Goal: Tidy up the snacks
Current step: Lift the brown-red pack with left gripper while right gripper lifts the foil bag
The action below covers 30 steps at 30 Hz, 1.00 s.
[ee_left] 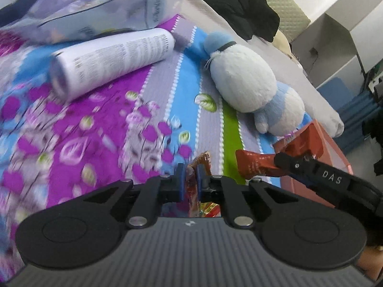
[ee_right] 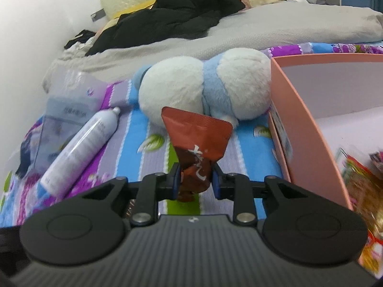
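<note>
Both tools are loaded, and the hazards lie in how thin each hold is. The left tool (ee_left: 190,181) is pressed nearly together on a crinkly gold-and-red snack wrapper (ee_left: 199,165), catching only a narrow fold of it, while the rest hangs below the fingers; a quick swing could let the slick film slide out and drop onto the patterned bedspread (ee_left: 95,143). The right tool (ee_right: 195,181) pinches the lower end of a red-brown snack packet (ee_right: 198,138), whose larger top part stands free above the fingers, so it may flop or twist loose on the way over. The pink box (ee_right: 301,129), already holding some bright packets at its near end, sits just right of that packet; its tall wall could catch the packet's free end if the carry is too low. The plush toy (ee_right: 203,88) touches the box's side, and the white spray bottle (ee_right: 79,148) lies off to the left, so a dropped snack might land against either
</note>
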Tool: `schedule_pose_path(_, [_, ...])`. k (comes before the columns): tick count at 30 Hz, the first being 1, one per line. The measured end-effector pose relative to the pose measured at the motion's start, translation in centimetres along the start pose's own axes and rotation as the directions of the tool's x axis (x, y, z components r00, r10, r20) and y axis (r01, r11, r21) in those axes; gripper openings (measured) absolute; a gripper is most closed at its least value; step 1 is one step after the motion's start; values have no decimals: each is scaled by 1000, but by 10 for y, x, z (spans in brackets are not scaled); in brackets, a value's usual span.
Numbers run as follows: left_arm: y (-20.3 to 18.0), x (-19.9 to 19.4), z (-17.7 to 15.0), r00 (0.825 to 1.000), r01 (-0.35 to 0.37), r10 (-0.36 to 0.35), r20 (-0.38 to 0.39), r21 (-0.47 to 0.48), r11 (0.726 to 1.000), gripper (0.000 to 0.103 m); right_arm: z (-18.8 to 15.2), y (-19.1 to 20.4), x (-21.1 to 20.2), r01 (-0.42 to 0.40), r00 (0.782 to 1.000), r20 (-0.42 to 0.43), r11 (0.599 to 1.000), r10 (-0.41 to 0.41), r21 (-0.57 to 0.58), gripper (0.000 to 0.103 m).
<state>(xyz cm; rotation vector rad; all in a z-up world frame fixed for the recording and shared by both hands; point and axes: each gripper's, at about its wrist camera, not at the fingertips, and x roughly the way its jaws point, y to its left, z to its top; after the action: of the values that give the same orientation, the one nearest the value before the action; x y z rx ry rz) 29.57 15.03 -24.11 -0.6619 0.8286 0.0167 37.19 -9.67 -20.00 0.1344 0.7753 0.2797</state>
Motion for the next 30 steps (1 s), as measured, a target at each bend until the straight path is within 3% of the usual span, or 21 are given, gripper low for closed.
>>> schedule_pose_path(18, [-14, -123, -97, 999, -16, 16, -28, -6, 1000, 10, -86, 12, -130, -119, 989, -100, 991, 113, -55, 30])
schedule_pose_path(25, [-14, -133, -128, 998, 12, -15, -68, -34, 999, 11, -125, 7, -154, -139, 977, -166, 990, 134, -21, 30])
schedule_pose_path(30, [-10, -123, -138, 993, 42, -50, -111, -68, 997, 18, -140, 5, -154, -121, 978, -177, 991, 111, -50, 30])
